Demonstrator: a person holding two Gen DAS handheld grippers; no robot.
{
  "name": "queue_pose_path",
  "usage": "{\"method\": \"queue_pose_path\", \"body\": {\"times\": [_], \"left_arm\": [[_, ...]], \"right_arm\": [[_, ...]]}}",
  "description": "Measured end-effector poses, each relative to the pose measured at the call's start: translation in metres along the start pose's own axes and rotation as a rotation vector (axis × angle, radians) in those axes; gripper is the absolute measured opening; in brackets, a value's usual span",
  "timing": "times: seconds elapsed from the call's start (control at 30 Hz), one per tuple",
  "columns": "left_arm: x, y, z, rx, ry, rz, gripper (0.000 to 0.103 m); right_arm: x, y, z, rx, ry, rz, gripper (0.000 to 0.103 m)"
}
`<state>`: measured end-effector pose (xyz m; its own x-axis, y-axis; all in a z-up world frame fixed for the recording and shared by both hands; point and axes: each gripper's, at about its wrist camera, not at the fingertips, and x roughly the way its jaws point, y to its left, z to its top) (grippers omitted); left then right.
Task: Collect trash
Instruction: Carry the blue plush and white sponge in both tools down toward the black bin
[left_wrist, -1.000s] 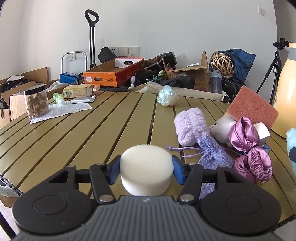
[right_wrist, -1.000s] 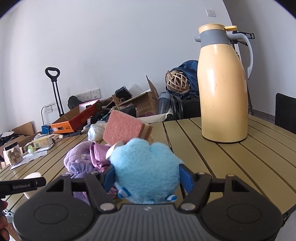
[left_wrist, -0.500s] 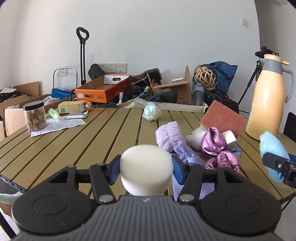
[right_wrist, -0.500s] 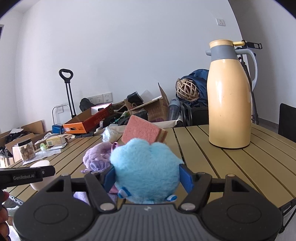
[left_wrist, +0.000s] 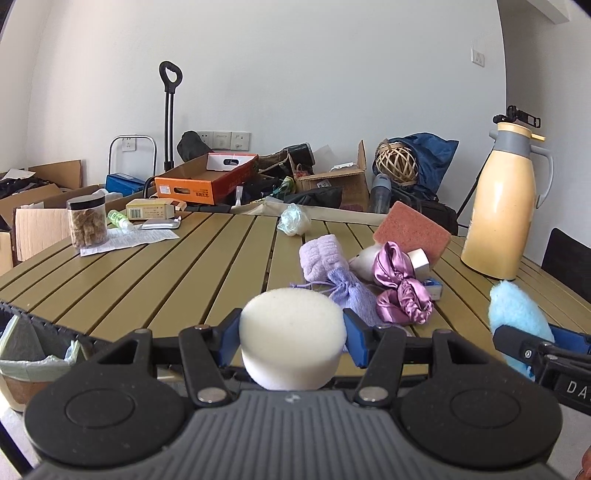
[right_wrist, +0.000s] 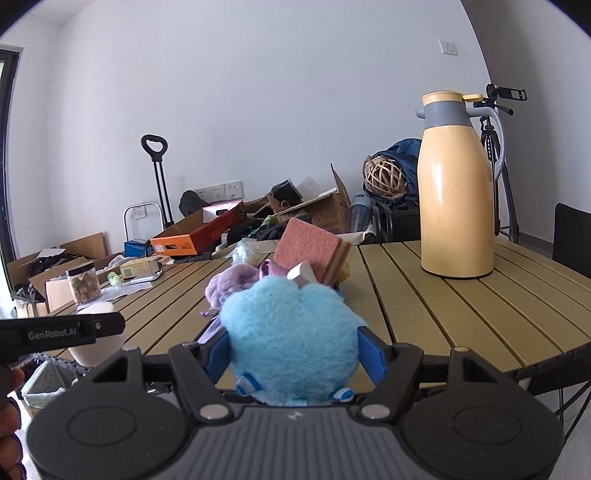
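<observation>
My left gripper (left_wrist: 291, 341) is shut on a round white sponge (left_wrist: 291, 332), held off the near edge of the slatted table (left_wrist: 184, 273). My right gripper (right_wrist: 295, 349) is shut on a fluffy light-blue plush (right_wrist: 291, 332), also at the table's near edge; that plush (left_wrist: 517, 317) shows at the right of the left wrist view. On the table lies a heap: a lilac sock and pouch (left_wrist: 332, 269), a shiny purple scrunchie (left_wrist: 399, 284), a pink sponge (left_wrist: 410, 229) and a crumpled clear wrapper (left_wrist: 293, 219). A lined bin (left_wrist: 26, 354) sits below the table's left edge.
A tall yellow thermos (right_wrist: 456, 192) stands at the table's right. At the far left are a jar of snacks (left_wrist: 86, 221), a paper sheet, a small box and a green bottle. Boxes, bags and a hand cart fill the floor behind. A dark chair (right_wrist: 572, 236) stands right.
Both grippers have drawn back from the table with their loads, so the whole table shows from farther away. The bin has come into view at the lower left.
</observation>
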<state>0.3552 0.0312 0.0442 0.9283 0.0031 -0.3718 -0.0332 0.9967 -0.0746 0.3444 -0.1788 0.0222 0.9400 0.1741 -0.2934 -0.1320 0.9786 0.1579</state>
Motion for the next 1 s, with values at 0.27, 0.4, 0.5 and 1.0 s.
{"method": "queue_pose_path", "body": {"times": [0.27, 0.4, 0.5, 1.0], "left_arm": [[-0.031, 0.000, -0.023, 0.003, 0.049, -0.012, 0.058], [-0.045, -0.004, -0.037, 0.020, 0.069, -0.014, 0.058], [-0.054, -0.005, -0.047, 0.033, 0.087, -0.014, 0.058], [-0.067, -0.003, -0.102, 0.076, 0.221, 0.014, 0.058]], "right_arm": [[-0.031, 0.007, -0.018, -0.007, 0.045, 0.015, 0.070], [-0.045, 0.011, -0.029, -0.014, 0.073, 0.022, 0.070], [-0.054, 0.013, -0.038, -0.018, 0.093, 0.026, 0.070], [-0.076, 0.018, -0.080, -0.045, 0.230, 0.037, 0.070]]}}
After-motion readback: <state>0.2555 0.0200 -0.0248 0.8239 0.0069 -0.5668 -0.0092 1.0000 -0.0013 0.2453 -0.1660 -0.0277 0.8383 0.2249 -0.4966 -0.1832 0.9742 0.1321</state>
